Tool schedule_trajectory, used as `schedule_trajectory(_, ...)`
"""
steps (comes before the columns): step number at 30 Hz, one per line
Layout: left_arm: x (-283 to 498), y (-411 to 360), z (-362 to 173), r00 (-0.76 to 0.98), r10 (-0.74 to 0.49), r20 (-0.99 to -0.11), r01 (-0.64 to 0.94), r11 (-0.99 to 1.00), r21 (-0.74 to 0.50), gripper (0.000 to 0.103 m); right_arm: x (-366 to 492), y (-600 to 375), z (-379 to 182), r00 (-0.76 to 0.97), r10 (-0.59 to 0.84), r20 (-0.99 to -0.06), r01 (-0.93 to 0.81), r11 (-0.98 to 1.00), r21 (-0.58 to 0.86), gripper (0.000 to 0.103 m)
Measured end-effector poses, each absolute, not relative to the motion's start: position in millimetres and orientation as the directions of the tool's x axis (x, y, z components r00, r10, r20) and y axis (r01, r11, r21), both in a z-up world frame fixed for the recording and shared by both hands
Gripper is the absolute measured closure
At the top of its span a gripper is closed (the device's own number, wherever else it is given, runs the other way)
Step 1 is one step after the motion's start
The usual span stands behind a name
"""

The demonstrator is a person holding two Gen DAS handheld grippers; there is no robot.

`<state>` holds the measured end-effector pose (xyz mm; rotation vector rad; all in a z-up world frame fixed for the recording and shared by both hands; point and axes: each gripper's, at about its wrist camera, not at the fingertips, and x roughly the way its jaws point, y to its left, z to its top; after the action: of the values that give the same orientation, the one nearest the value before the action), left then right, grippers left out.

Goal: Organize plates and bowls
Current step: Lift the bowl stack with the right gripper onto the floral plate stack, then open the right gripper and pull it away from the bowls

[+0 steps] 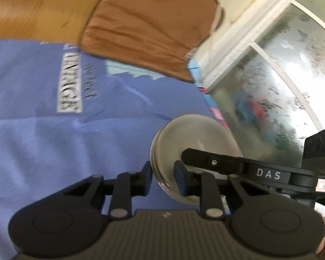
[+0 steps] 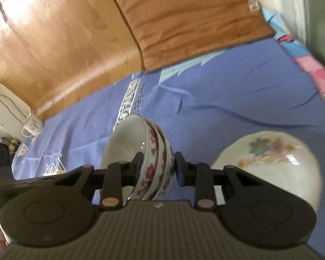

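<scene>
Bowls (image 2: 153, 151) clamped in right claw (image 2: 158, 169); cloth (image 1: 43, 130) reads "VINTAGE" (image 1: 68, 82).

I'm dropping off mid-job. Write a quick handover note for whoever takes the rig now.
Left gripper: shut on the rim of the bowls, one finger inside, one outside.
Right gripper: shut on the wall of the same bowls.
Things: three floral bowls nested, tilted on edge over the blue cloth. A floral plate lies on the cloth to their right.
Done: bowls stacked.
Left: probably set the stack down upright and tidy the plate beside it.
</scene>
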<state>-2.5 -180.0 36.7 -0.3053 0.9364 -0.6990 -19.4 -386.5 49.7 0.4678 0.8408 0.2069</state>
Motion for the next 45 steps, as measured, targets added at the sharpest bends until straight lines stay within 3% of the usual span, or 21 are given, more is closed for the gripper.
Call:
schedule_trajectory(10, -18.2, -263.9, 38.3, 0.297, -0.696, -0.654, 0.535, 0.688, -0.49, 0.081, -62.2, -450.3, 48.3, 0.703, 0.238, -0.671, 0.141, 0.877, 0.459, 0.07)
schedule_trajectory(19, -14.0, -282.7, 26.2, 0.319, -0.663, -0.677, 0.542, 0.714, -0.444, 0.08, -61.8, -460.7, 27.2, 0.702, 0.243, -0.67, 0.176, 0.852, 0.494, 0.066)
schedule_trajectory(20, -14.7, -281.0, 29.4, 0.341, -0.658, -0.672, 0.542, 0.721, -0.431, 0.075, -64.0, -461.3, 29.4, 0.716, 0.217, -0.663, 0.179, 0.861, 0.475, 0.066)
schedule_trajectory(21, -15.6, -280.7, 33.6, 0.355, -0.656, -0.666, 0.544, 0.724, -0.424, 0.07, -65.0, -459.2, 32.8, 0.734, 0.176, -0.656, 0.18, 0.881, 0.438, 0.056)
schedule_trajectory(24, -20.0, -276.9, 44.1, 0.396, -0.653, -0.646, 0.561, 0.729, -0.393, 0.067, -72.0, -455.7, 42.7, 0.784, 0.073, -0.617, 0.196, 0.913, 0.357, 0.041)
schedule_trajectory(29, -33.7, -260.5, 50.5, 0.462, -0.644, -0.61, 0.589, 0.737, -0.331, 0.058, -104.6, -451.5, 57.6, 0.858, -0.075, -0.509, 0.249, 0.926, 0.284, 0.039)
schedule_trajectory(35, -56.8, -234.5, 49.6, 0.568, -0.595, -0.569, 0.602, 0.772, -0.206, 0.05, -176.4, -418.4, 50.1, 0.917, -0.183, -0.354, 0.297, 0.906, 0.302, 0.02)
schedule_trajectory(39, -74.5, -212.9, 42.7, 0.631, -0.539, -0.558, 0.588, 0.801, -0.108, 0.035, -215.5, -381.8, 36.4, 0.941, -0.24, -0.238, 0.31, 0.893, 0.326, 0.0)
schedule_trajectory(41, -81.3, -201.8, 37.9, 0.648, -0.514, -0.562, 0.575, 0.814, -0.082, 0.022, -229.5, -365.9, 28.6, 0.945, -0.266, -0.191, 0.319, 0.882, 0.346, 0.0)
schedule_trajectory(43, -85.5, -190.8, 34.4, 0.663, -0.497, -0.56, 0.557, 0.827, -0.073, 0.015, -224.9, -357.1, 23.8, 0.942, -0.253, -0.219, 0.32, 0.871, 0.373, 0.0)
schedule_trajectory(45, -90.4, -179.4, 31.9, 0.673, -0.481, -0.563, 0.545, 0.836, -0.063, 0.01, -206.2, -357.1, 20.4, 0.917, -0.21, -0.338, 0.341, 0.852, 0.398, 0.0)
